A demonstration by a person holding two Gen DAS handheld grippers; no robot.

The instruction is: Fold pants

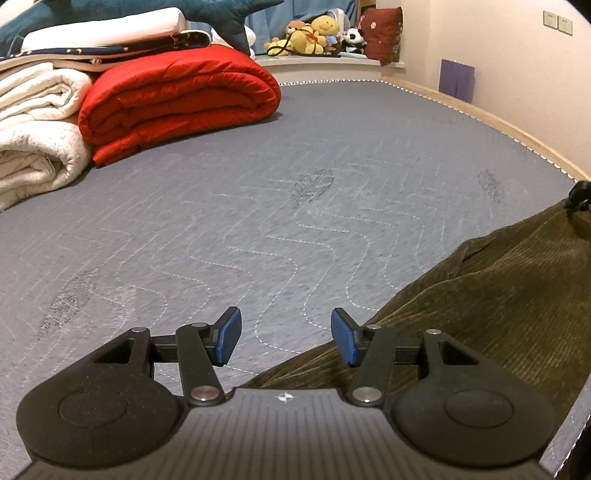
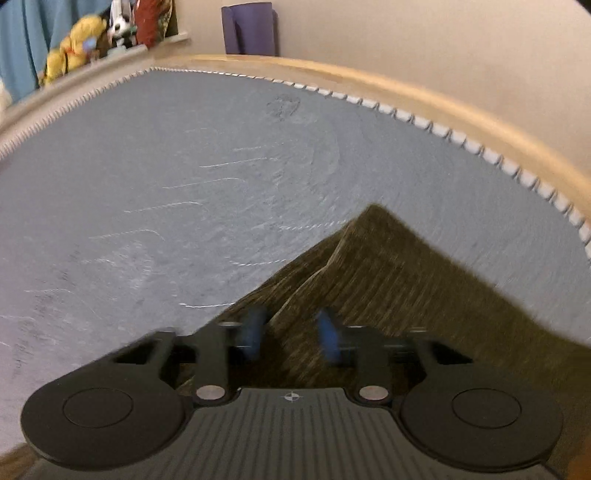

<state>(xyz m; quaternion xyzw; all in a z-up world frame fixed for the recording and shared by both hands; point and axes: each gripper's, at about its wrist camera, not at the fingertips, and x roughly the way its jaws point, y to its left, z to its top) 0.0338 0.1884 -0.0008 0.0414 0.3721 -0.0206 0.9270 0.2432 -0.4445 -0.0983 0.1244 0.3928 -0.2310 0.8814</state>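
Olive-brown corduroy pants (image 1: 480, 295) lie on the grey quilted mattress (image 1: 258, 177), filling the lower right of the left wrist view. My left gripper (image 1: 286, 336) is open just above the mattress at the pants' near edge, with its right pad over the cloth and nothing between the pads. In the blurred right wrist view, my right gripper (image 2: 291, 332) is low over the pants (image 2: 388, 266). Its blue pads stand apart on either side of a raised fold of the cloth. A corner of the pants points away towards the mattress edge.
Folded red (image 1: 177, 103) and white quilts (image 1: 37, 129) are stacked at the far left of the bed. Plush toys (image 1: 314, 35) sit on a ledge behind. A wooden bed frame (image 2: 406, 92) and a wall run along the right. A purple mat (image 2: 249, 27) leans on the wall.
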